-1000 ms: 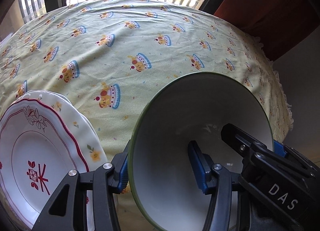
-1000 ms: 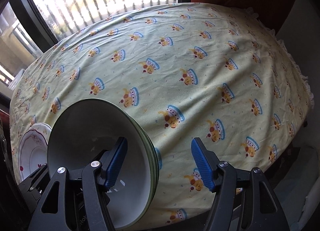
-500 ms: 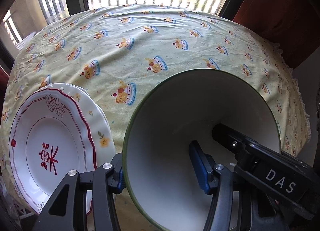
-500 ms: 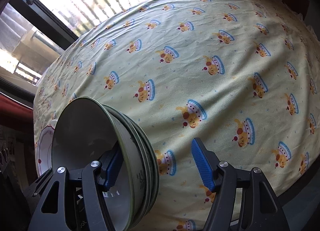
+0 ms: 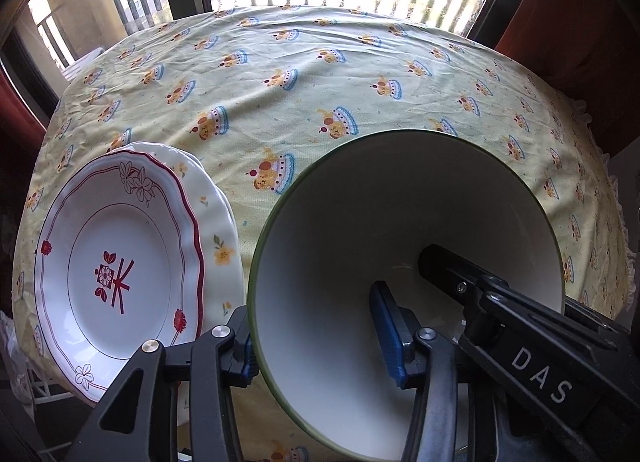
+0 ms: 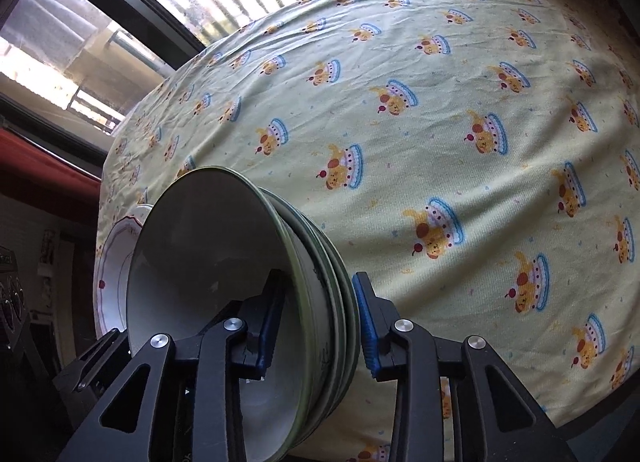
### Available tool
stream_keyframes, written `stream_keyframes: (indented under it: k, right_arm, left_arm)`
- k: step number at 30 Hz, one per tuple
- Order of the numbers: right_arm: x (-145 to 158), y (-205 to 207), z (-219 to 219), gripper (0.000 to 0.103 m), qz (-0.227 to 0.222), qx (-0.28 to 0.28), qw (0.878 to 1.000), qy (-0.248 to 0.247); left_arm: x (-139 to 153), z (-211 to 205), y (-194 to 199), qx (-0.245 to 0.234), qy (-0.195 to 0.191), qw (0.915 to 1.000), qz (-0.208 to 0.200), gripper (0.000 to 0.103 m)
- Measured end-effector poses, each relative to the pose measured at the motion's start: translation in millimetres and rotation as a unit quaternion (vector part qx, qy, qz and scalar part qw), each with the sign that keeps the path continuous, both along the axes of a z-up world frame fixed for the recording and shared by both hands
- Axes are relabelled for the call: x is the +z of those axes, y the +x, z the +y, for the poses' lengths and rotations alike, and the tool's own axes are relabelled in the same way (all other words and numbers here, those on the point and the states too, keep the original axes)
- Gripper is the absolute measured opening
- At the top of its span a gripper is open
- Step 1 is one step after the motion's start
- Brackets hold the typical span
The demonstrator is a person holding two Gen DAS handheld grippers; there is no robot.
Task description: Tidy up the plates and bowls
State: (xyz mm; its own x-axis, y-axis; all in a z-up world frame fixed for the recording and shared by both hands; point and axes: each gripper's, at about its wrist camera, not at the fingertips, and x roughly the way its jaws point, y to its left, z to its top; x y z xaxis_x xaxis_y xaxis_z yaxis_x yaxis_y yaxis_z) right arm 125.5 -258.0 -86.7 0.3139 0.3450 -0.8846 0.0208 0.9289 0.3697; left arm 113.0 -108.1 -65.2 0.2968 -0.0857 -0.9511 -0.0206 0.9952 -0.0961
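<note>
The right gripper (image 6: 316, 320), wide open and just beside the bowl stack (image 6: 240, 282) 1 second ago, now pinches its rims. The left gripper (image 5: 320, 326) stays clamped on the opposite rim beside the plates (image 5: 120, 258). With 2 grips, the stack looks ready to carry over the tablecloth (image 6: 440, 102).

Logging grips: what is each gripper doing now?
Left gripper: shut on the bowl stack rim.
Right gripper: shut on the same stack's rims.
</note>
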Motion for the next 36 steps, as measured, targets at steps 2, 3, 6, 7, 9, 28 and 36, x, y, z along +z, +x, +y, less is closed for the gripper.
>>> stream_keyframes:
  k: [2,3,6,7,9,28,36]
  right_arm:
    - [1.1,1.8,1.9,0.037,0.0,0.009,1.0,-0.006]
    - [1.4,2.9,2.3,0.037,-0.001,0.014,1.0,-0.009]
    - [2.3,5.2,3.8,0.038,0.0,0.024,1.0,-0.015]
    - [2.0,6.0,2.9,0.038,0.004,0.025,1.0,-0.014]
    - [1.8,6.9,0.8,0.038,0.014,0.022,1.0,-0.009]
    - [41.7,-2.6,6.5,0.038,-0.001,-0.002,1.0,-0.027]
    - [61.9,-8.3,45.8,0.038,-0.02,-0.006,0.999,-0.027]
  left_arm:
    - [0.4,0.7,-1.3,0.012,-0.003,0.9999,0.003,0.047]
    - [0.5,1.2,-1.8,0.016,-0.005,0.9999,0.002,0.046]
    - [2.1,3.6,-2.4,0.028,-0.015,0.9995,0.003,0.042]
    - [2.5,2.7,-2.7,0.029,-0.014,0.9995,0.003,0.042]
    - [3.9,0.2,-3.0,0.027,-0.01,0.9996,0.0,0.042]
    - [35.7,18.5,-7.8,0.009,-0.041,0.999,-0.014,0.042]
    - [48.4,63.4,-11.6,0.01,-0.049,0.9984,-0.025,0.042]
